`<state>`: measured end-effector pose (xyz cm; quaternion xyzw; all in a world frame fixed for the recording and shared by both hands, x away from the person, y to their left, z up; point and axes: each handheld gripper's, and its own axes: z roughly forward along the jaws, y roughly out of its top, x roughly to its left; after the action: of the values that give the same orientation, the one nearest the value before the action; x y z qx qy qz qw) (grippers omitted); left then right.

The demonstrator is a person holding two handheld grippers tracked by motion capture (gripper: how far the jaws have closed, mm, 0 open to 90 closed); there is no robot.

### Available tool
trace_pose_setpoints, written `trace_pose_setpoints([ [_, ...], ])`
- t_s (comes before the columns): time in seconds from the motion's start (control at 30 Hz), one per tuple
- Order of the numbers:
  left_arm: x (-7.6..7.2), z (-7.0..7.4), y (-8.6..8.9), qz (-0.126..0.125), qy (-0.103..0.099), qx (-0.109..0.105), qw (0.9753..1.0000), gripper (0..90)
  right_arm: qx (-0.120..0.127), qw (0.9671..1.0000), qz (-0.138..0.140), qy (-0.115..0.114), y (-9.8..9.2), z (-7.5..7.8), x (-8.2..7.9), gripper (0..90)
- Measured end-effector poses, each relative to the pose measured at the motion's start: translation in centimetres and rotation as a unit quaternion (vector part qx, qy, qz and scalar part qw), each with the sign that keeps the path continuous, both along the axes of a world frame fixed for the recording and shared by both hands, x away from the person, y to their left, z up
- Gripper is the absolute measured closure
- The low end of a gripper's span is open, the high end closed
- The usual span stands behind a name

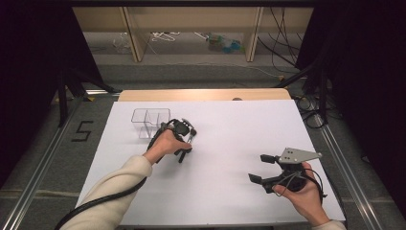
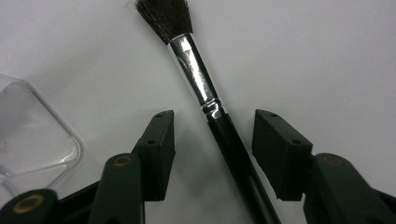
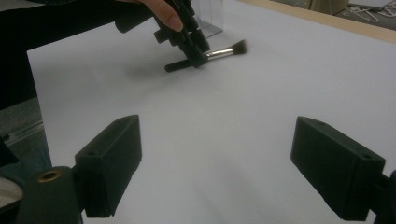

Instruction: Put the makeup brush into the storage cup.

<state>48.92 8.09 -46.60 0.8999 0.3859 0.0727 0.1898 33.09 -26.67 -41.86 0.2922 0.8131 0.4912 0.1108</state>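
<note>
1. Two grippers are working over the white table sheet (image 1: 215, 182). You are lowering the left gripper (image 2: 212, 126) over a makeup brush (image 2: 205, 93), its jaws standing apart on either side of the black handle and not yet touching it, likely so one squeeze will catch it just below the silver ferrule.
2. One brush is lying flat on the sheet, bristles pointing away from the gripper, just beside a clear plastic organiser (image 1: 149, 120), probably its destination.
3. You are holding the right gripper (image 1: 263, 168) well apart near the table's front right, jaws wide open and empty, apparently waiting clear of the reach.
4. No brand is reading on brush or organiser; a "5" (image 1: 82, 131) is marking the floor at left.
</note>
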Motion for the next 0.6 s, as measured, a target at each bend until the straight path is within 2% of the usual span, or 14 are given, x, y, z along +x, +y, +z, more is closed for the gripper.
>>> trace_pose_setpoints([
  [0.03, 0.00, 0.00, 0.00, 0.000, 0.000, 0.000, 1.0000, 49.9, -0.007, 1.0000, -0.003, 0.001, -0.06, 0.08, -0.05, 17.1],
  [0.13, 0.26, 0.14, 0.02, -0.002, 0.010, 0.005, 0.9999, 54.5, -0.008, 1.0000, -0.002, 0.002, -0.05, 0.08, -0.06, 17.1],
  [0.23, 0.47, 0.30, 0.11, 0.002, 0.023, 0.008, 0.9997, 62.6, -0.007, 1.0000, -0.001, 0.007, -0.06, 0.10, -0.07, 17.1],
  [0.4, 0.66, 0.44, 0.30, 0.000, 0.031, 0.017, 0.9994, 75.4, -0.001, 1.0000, 0.001, 0.002, 0.03, -0.05, 0.01, 17.1],
  [0.5, 0.63, 0.47, 0.21, -0.003, 0.032, 0.024, 0.9992, 78.6, -0.008, 1.0000, -0.001, 0.003, -0.03, 0.04, -0.03, 17.1],
  [0.6, 0.53, 0.51, 0.10, -0.006, 0.029, 0.031, 0.9991, 78.9, -0.001, 1.0000, 0.000, 0.001, 0.02, -0.06, 0.03, 17.1],
])
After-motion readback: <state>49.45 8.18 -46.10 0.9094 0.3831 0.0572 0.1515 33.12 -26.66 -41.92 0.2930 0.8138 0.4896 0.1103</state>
